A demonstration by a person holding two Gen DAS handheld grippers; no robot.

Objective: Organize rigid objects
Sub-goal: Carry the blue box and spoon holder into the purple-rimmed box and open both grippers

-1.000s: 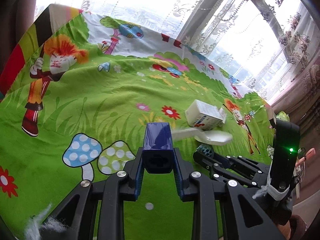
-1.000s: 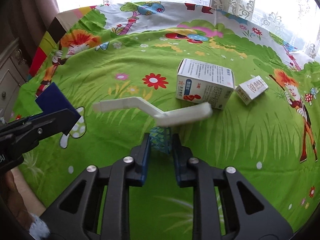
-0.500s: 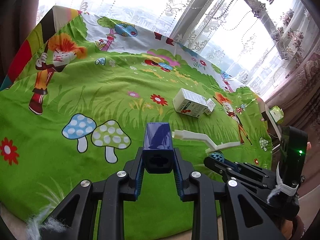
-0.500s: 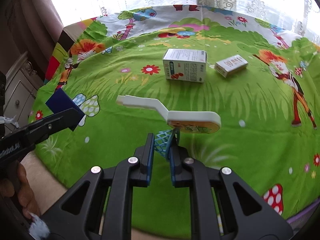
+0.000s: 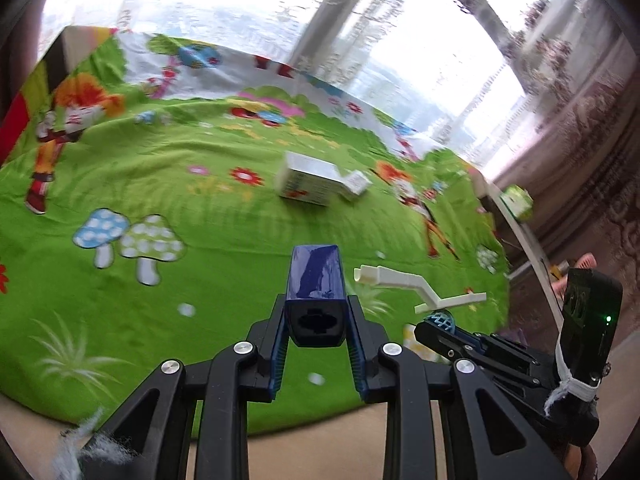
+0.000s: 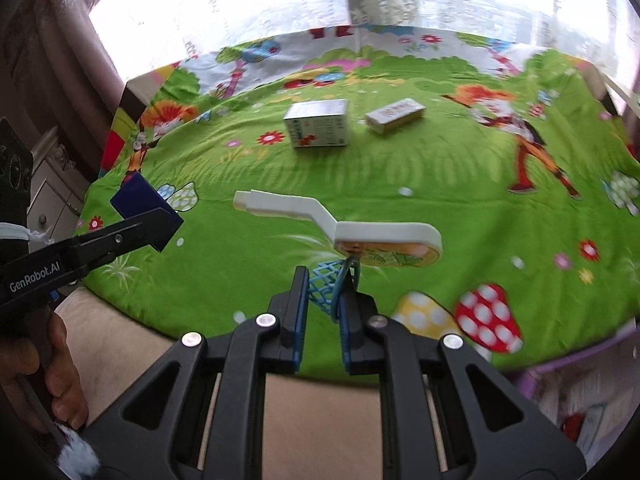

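Since a second ago I've drawn both hands back toward the near edge of the bed (image 6: 460, 168); both picks look done, placing comes next. Two white boxes lie well apart from me: one large box (image 6: 318, 128), one small box (image 6: 394, 115). My right gripper (image 6: 323, 292) has its fingers clamped on a blue mesh loop (image 6: 326, 282) carrying one white tool (image 6: 340, 224). My left gripper (image 5: 316, 320) grips one dark blue block (image 5: 316, 280).

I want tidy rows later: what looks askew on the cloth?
The small white box lies skewed to the big white box beside it, apart. The left gripper holds the blue box.
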